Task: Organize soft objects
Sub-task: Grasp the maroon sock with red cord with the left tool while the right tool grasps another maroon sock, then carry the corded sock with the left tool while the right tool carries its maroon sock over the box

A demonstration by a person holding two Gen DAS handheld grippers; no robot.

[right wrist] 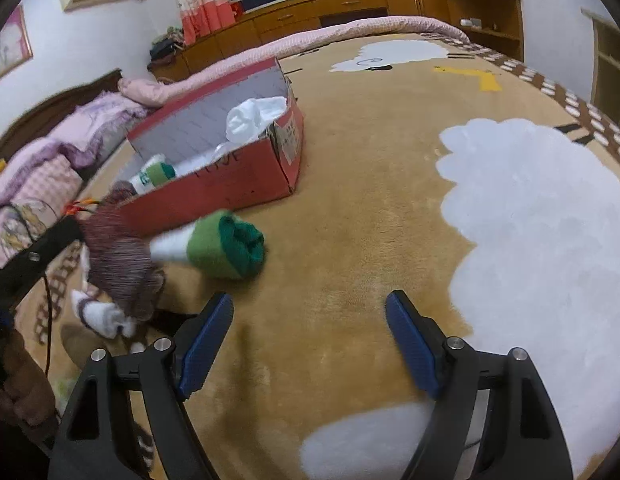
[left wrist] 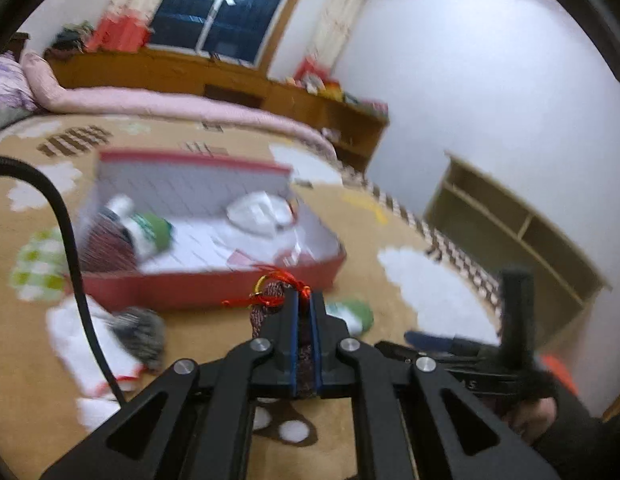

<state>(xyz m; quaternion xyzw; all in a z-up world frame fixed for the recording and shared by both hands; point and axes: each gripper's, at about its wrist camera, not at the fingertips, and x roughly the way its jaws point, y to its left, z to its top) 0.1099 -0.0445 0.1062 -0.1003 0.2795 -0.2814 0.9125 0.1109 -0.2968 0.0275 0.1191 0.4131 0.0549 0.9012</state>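
My left gripper is shut on a maroon knitted sock with a red tag string, held above the blanket just in front of the red cardboard box. The same sock hangs from it in the right wrist view. The box holds a maroon sock, a green-and-white sock and a white cloth. Another green-and-white sock lies on the blanket in front of the box. My right gripper is open and empty, low over the blanket, right of that sock.
A white-and-grey sock lies at the left below the hanging sock. A tan patterned blanket covers the bed. Pink quilts lie along the far side. Wooden cabinets and a shelf unit stand by the walls.
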